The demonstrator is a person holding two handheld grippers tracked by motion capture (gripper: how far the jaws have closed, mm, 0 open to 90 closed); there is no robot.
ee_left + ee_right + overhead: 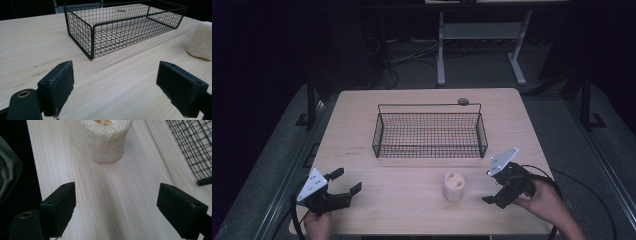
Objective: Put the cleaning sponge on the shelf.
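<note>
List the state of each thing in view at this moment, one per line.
Wire basket: upright on the table, empty.
Loofah piece: standing on end on the table, outside the basket, untouched.
Left gripper: open, holding nothing.
Right gripper: open, holding nothing, pointed at the loofah piece.

Pale wooden table (362, 130), black wire basket (430, 132), loofah piece (454, 186) upright

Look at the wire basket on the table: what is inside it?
Nothing: through the mesh of the wire basket only the bare wooden table shows. The loofah piece stands outside it, nearer the person. No part of the basket's floor is covered.
</note>
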